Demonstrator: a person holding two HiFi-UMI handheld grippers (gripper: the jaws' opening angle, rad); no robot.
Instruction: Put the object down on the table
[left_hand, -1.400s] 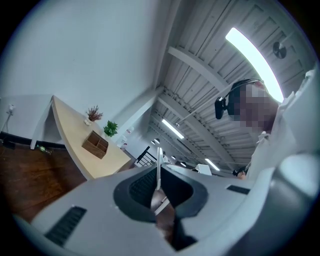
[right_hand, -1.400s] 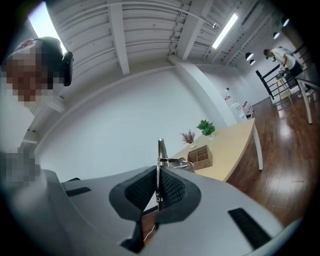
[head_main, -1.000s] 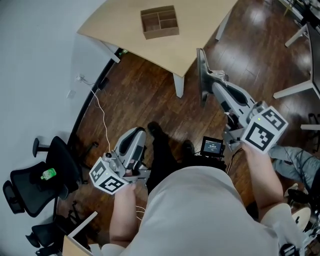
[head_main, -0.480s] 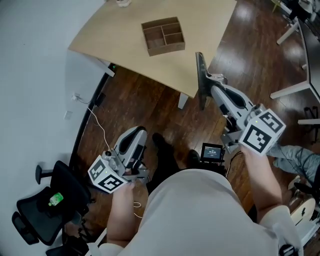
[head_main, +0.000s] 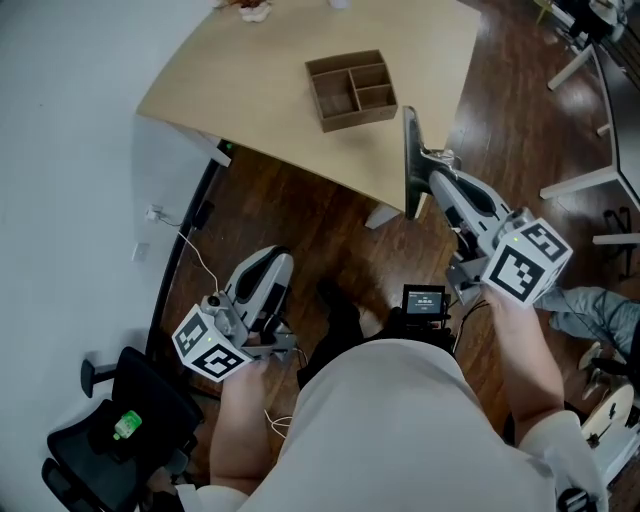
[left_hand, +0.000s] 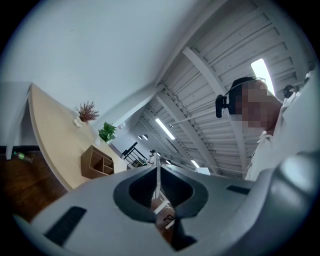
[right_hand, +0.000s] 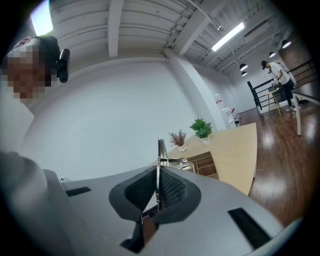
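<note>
1. My right gripper (right_hand: 159, 182) was clamped on a thin flat object (head_main: 409, 140), held edge-up by the table's (head_main: 250, 90) near edge, close to the box (head_main: 352, 90). I couldn't tell what it was.
2. My left gripper (left_hand: 158, 177) was closed on nothing, down at my side.
3. I judged it best to reach over bare tabletop, lower until it touched, then let go.
4. Count: one object, one table, one box, two grippers.

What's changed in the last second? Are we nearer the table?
The person stepped closer: the table and wooden box slid down the head view, and the object held by the right gripper, fingers shut, now overlaps the table's edge there. Nothing taken or let go. The left gripper stays low, shut, empty.
</note>
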